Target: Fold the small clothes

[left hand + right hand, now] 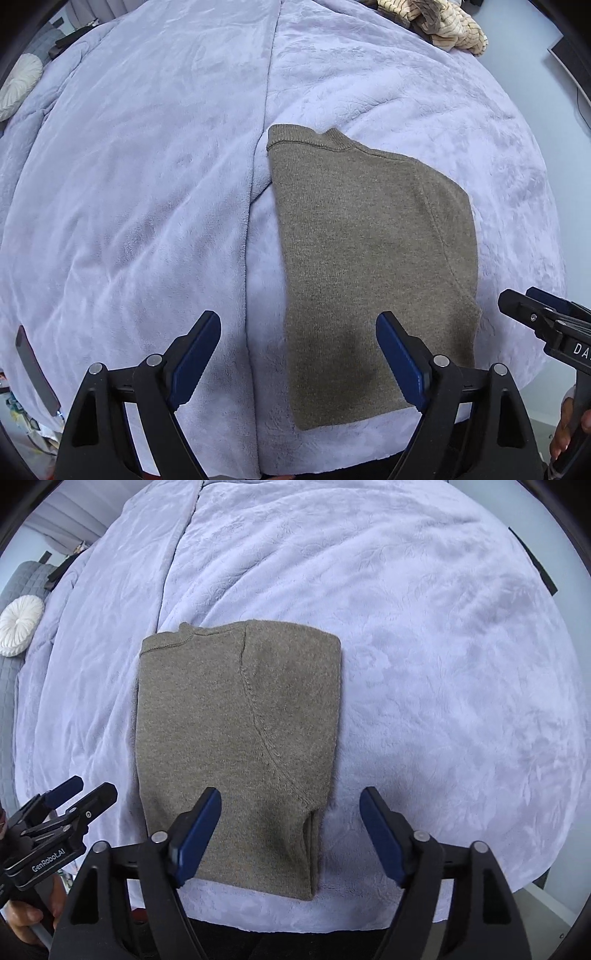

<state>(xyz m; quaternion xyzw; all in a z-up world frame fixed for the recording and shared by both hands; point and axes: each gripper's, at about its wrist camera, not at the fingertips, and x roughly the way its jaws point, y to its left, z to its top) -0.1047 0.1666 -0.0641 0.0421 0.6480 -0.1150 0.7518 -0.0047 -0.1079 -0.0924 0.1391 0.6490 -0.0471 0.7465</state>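
An olive-brown knit sweater (pixel 373 254) lies folded into a long rectangle on the lavender fleece blanket (pixel 147 184), collar at the far end. It also shows in the right wrist view (pixel 236 738). My left gripper (pixel 297 325) is open and empty, hovering over the sweater's near left corner. My right gripper (pixel 290 801) is open and empty, hovering over the sweater's near right corner. Each gripper shows at the edge of the other's view: the right one (pixel 532 310) and the left one (pixel 81 794).
A heap of cream and brown striped clothes (pixel 436 26) lies at the far right of the bed. A round white cushion (pixel 20 626) sits on a grey quilted surface (pixel 11 672) at the far left. The bed's near edge runs just under the grippers.
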